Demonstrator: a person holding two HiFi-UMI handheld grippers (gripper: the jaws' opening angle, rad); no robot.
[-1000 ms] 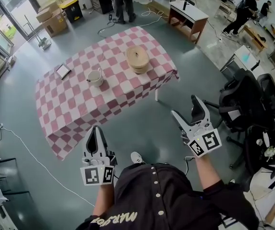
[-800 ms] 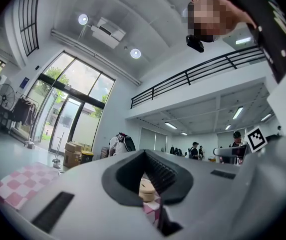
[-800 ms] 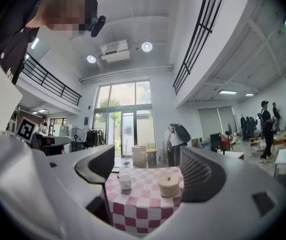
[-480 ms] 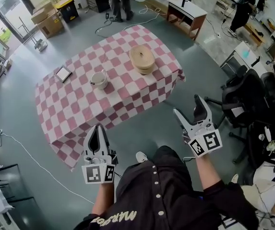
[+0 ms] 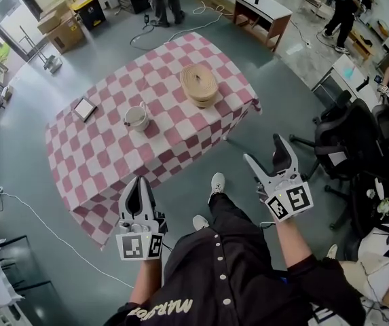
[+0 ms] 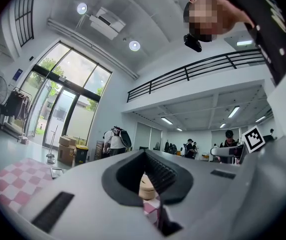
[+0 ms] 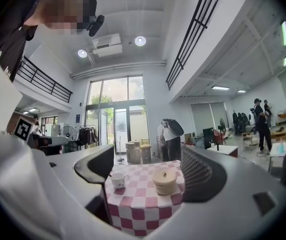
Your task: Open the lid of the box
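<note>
Progress is nil: box (image 5: 201, 98) sits with lid (image 5: 197, 77) on near the table's (image 5: 99, 148) right edge, well apart from both tools; left gripper (image 5: 138, 182) clenched on nothing, right gripper (image 5: 265, 151) released, so approach and lifting remain

The floor (image 5: 17, 148) is grey-green and glossy. The counter (image 5: 106, 161) is draped in pink-and-white checks. Cardboard boxes (image 5: 53, 22) stand beside tall glazed doors (image 7: 115, 109) past its far left corner. A wooden desk (image 5: 262, 11) stands beyond the far right corner. Black office chairs (image 5: 347, 138) stand at right. Round ceiling lamps (image 7: 140, 41) are lit. A railed balcony (image 6: 207, 66) lines the white wall.
</note>
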